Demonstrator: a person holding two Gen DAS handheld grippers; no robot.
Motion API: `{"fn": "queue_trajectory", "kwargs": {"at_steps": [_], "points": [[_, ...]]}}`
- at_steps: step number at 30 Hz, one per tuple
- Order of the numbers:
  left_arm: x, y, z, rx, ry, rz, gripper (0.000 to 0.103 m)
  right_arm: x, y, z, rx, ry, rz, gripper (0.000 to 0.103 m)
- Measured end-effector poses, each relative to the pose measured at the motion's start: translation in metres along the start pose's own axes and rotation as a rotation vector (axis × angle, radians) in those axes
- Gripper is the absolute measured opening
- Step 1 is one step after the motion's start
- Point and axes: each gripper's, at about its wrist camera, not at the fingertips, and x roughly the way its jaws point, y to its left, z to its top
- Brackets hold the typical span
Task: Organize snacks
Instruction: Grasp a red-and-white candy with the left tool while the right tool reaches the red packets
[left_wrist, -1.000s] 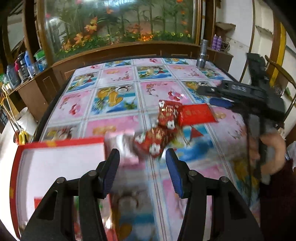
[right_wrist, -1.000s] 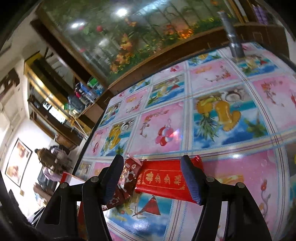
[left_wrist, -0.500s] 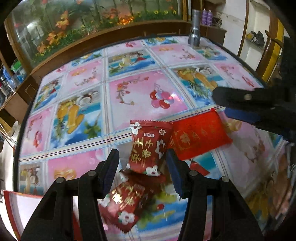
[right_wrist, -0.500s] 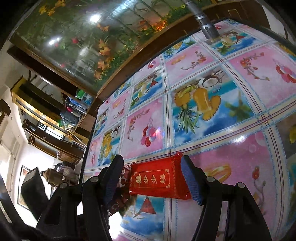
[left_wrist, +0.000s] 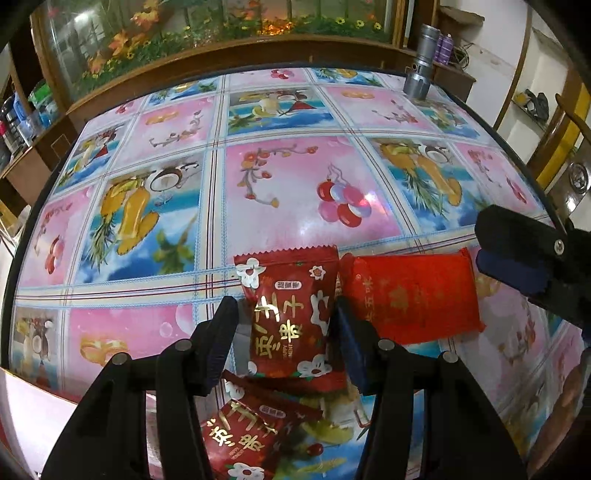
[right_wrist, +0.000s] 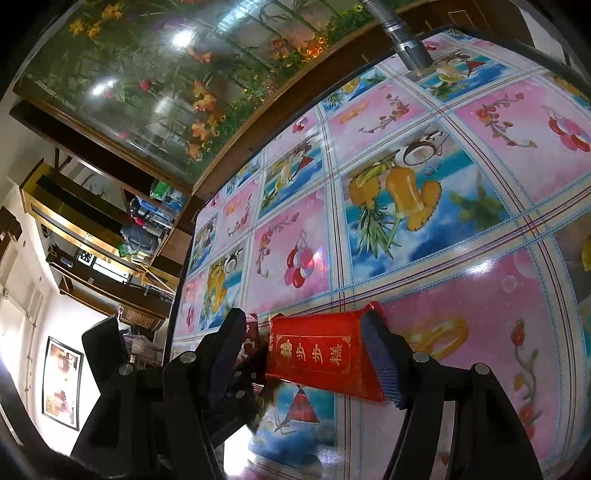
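- The left tool (left_wrist: 284, 334) points steeply down over the tabletop (left_wrist: 295, 177), its jaws closing around a dark red flowered snack packet (left_wrist: 290, 314); the packet lies between the fingers, but a gap shows on the left side, so I would say it is not yet pinched
- A second packet of the same kind (left_wrist: 247, 439) lies just below it, partly under the tool, and the edge of a red-rimmed box (left_wrist: 22, 413) shows at the lower left
- The right tool (right_wrist: 306, 354) stands about half open, straddling a bright red wrapped bar with gold characters (right_wrist: 314, 356); its right finger looks to touch the wrapper's end, the left stands clear, so no firm hold that I can tell
- Both snacks look light, with glossy crinkly film that may slip; the packet is soft and puffy, best taken across its middle, gently
- The bar seems stiffer, so a hold across its long sides should suit it
- A metal flashlight (left_wrist: 421, 66) stands at the far edge, well apart
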Motion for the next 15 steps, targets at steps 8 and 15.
{"fn": "queue_trajectory", "kwargs": {"at_steps": [8,15], "points": [[-0.008,-0.003,-0.007,0.008,-0.018,-0.031,0.032,-0.002,0.003,0.001,-0.018,0.001,0.008,0.067],[-0.05,0.013,-0.025,-0.069,-0.1,-0.11,0.031,-0.008,0.009,0.001,-0.03,-0.007,0.04,0.067]]}}
